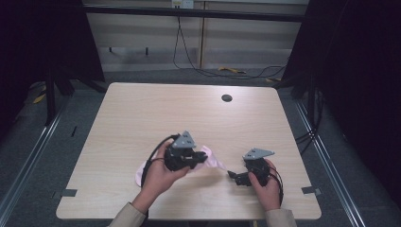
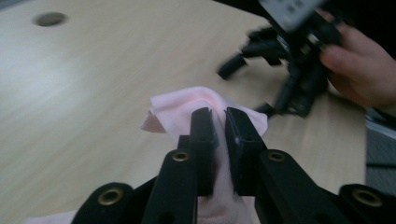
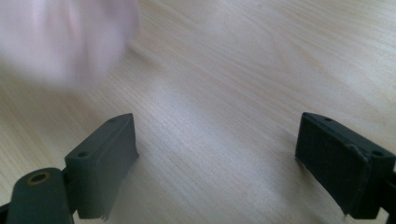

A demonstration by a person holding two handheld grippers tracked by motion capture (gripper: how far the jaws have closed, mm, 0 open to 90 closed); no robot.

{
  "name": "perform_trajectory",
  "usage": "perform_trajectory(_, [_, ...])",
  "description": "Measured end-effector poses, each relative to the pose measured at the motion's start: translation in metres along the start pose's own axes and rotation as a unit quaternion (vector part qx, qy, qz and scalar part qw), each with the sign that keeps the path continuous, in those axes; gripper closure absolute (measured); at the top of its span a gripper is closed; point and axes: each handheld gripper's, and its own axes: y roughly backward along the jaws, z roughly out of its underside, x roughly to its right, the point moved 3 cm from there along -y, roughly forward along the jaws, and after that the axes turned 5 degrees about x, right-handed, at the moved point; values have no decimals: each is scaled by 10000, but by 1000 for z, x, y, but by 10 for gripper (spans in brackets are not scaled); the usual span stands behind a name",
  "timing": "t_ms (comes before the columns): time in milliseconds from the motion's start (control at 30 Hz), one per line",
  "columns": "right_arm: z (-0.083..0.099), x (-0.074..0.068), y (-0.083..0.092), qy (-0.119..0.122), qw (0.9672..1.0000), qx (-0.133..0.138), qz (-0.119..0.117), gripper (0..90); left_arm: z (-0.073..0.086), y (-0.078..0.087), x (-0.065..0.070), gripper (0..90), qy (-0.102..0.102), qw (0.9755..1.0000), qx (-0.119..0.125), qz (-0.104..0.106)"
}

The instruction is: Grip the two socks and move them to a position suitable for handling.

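Down at the near edge of the worktop [image 1: 118,123] we see both forearms coming in, each hand holding a claw. Our left claw [image 1: 201,158] sits a bit left of centre and it's clenched on a pink cloth [image 1: 208,158]. From the left gripper view, the cloth [image 2: 187,109] is pinched right between the two black jaws, with a fold of it sticking up past the tips and more of it running down between the jaws toward the camera. From the high view, most of the cloth lies on the worktop under and around that hand, one end poking out on the hand's left and another stretching right toward the other claw.

Our right claw [image 1: 231,174] is just to the right of the cloth, near it but not touching as far as we can tell. It's released, jaws spread wide with nothing but bare wood between them in the right gripper view [image 3: 215,158], and the cloth is just a pink blur [image 3: 65,37] in the upper left corner there.

Further out the worktop has a round dark hole [image 1: 227,98] near its far edge. Beyond that, cables [image 1: 208,71] trail across the floor in front of a pale wall.
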Motion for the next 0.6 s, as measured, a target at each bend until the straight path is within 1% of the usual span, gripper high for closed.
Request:
perform_trajectory(33, [0,0,0,-1,10000,-1,-1,121,3,-5,5,772,16,10000,-51,76])
perform_trajectory(67, [0,0,0,0,10000,-1,-1,121,8,-9,8,731,78,9997,-186,127])
perform_trajectory(100, [0,0,0,1,10000,0,0,121,11,-10,9,601,130,9995,-282,83])
perform_trajectory(133, [0,0,0,2,10000,1,0,121,14,-11,10,535,140,9993,-353,15])
perform_trajectory(167, [0,0,0,1,10000,0,1,121,17,-10,9,508,123,9991,-415,-37])
perform_trajectory(200, [0,0,0,1,10000,-1,0,121,21,-9,7,490,120,9986,-488,-174])
perform_trajectory(233, [0,0,0,2,10000,-1,0,121,23,-7,5,464,144,9981,-546,-240])
perform_trajectory(333, [0,0,0,2,10000,-1,1,121,30,-1,-2,447,208,9975,-579,-348])
perform_trajectory(400, [0,0,0,3,10000,0,0,121,36,4,-9,440,341,9967,-587,-444])
perform_trajectory(433, [0,0,0,3,10000,-1,1,121,39,8,-13,440,358,9958,-654,-527])
perform_trajectory(533, [0,0,0,2,10000,-1,1,121,52,19,-23,438,519,9932,-703,-766])
perform_trajectory(567, [0,0,0,3,10000,0,1,121,56,22,-26,436,546,9922,-739,-837])
perform_trajectory(600, [0,0,0,2,10000,0,1,121,63,29,-31,436,625,9905,-780,-948])
